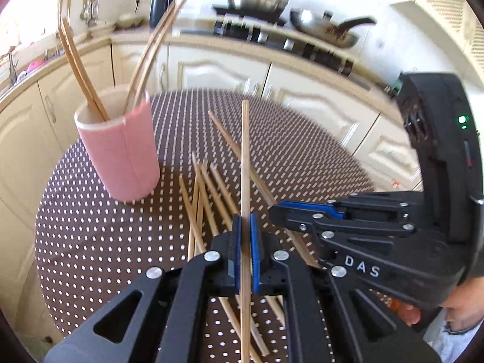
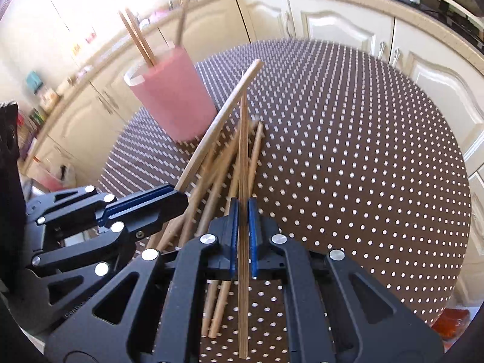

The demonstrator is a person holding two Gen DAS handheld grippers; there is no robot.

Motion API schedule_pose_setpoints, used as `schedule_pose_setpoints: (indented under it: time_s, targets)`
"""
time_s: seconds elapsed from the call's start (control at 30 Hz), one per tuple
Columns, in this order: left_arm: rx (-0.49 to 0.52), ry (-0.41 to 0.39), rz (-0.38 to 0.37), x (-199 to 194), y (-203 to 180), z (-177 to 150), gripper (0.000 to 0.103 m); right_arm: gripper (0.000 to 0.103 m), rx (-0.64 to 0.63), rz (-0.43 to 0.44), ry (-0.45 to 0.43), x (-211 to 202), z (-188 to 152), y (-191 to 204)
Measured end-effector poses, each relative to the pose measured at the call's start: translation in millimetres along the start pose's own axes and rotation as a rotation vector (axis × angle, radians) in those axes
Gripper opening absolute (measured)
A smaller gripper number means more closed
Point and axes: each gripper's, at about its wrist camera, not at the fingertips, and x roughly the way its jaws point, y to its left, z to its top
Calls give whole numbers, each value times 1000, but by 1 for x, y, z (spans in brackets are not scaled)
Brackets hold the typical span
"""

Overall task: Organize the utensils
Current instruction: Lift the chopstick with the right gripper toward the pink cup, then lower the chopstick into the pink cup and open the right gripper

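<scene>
Fingers of the left gripper [image 1: 245, 236] are pinched on a single wooden chopstick [image 1: 245, 163], which runs straight out between the blue pads and also trails back under the gripper body. Fingers of the right gripper [image 2: 243, 220] are likewise pinched on one chopstick [image 2: 243, 151], held the same way, lengthwise between the pads. Both held sticks are clear of the tabletop [image 1: 90, 242] at their far ends.

Position of remaining items: a loose pile of chopsticks [image 1: 208, 193] lies on the tabletop directly below and just ahead of both grippers, sticks crossing one another. The pink cup [image 1: 121, 151] stands upright to the left of the pile, near but not touching it.

Count: one stick in each gripper, two in all. Four sticks stand in the cup, in two pairs leaning to opposite sides of the rim. The pile shows roughly six or seven sticks; overlap and the gripper bodies prevent a firm figure. One cup.

Clearances: the two grippers sit close together, the right one's fingertips near the left one's held stick in the left wrist view. The tabletop is round, covered in a brown dotted cloth; its right and far portions are bare. The cup stands towards the left edge of the cloth. Cream kitchen cabinets [image 1: 211, 72] ring the tabletop beyond a gap. A hand [image 1: 462, 305] holds the right gripper at the frame's lower right.
</scene>
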Motion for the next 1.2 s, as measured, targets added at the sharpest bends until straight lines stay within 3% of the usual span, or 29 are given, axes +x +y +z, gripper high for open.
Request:
schedule_pose_setpoints:
  time_s: [0.33, 0.63, 0.9, 1.2]
  targets:
    - [-26, -252, -12, -72, 3, 20, 6, 7, -14, 112, -222, -50, 16, 25]
    - [-126, -490, 37, -120, 47, 36, 6, 7, -45, 194, -427, -72, 40, 39]
    - [-160, -685, 117, -128, 80, 64, 6, 7, -87, 253, -573, -53, 79, 51]
    - [-196, -820, 176, -97, 106, 93, 6, 7, -139, 275, -699, -22, 115, 69]
